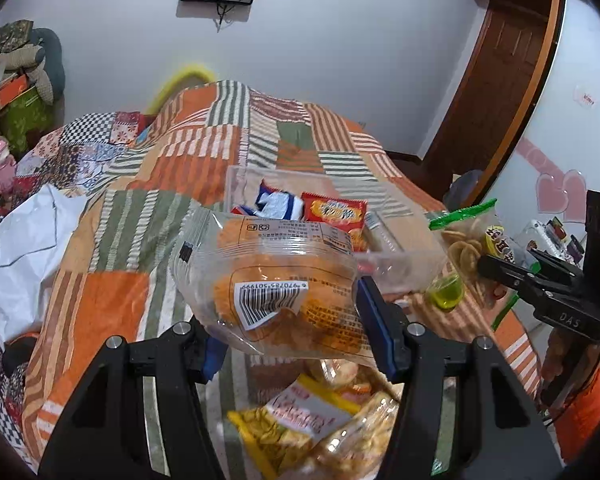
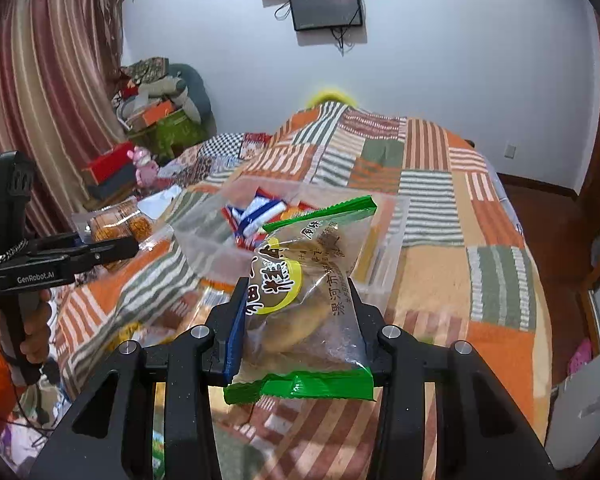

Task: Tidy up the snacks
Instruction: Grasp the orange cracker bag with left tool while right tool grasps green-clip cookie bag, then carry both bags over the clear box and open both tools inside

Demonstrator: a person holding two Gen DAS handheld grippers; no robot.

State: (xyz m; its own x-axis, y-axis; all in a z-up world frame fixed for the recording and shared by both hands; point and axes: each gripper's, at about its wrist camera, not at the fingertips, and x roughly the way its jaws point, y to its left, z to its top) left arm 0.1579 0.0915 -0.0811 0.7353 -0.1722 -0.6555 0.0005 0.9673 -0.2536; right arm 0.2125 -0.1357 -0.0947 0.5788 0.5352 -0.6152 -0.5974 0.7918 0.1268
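Observation:
My left gripper is shut on a clear bag of orange round cakes, held above the bed; it also shows in the right wrist view. My right gripper is shut on a clear snack bag with green sealed ends, held up; it also shows in the left wrist view. A clear plastic box lies on the patchwork bedspread ahead, holding a red cracker packet and a blue-and-white packet. The box also shows in the right wrist view.
More snack packets, yellow and clear, lie on the bedspread below my left gripper. A small green jelly cup sits by the box. White paper lies at the left. A wooden door is at the right.

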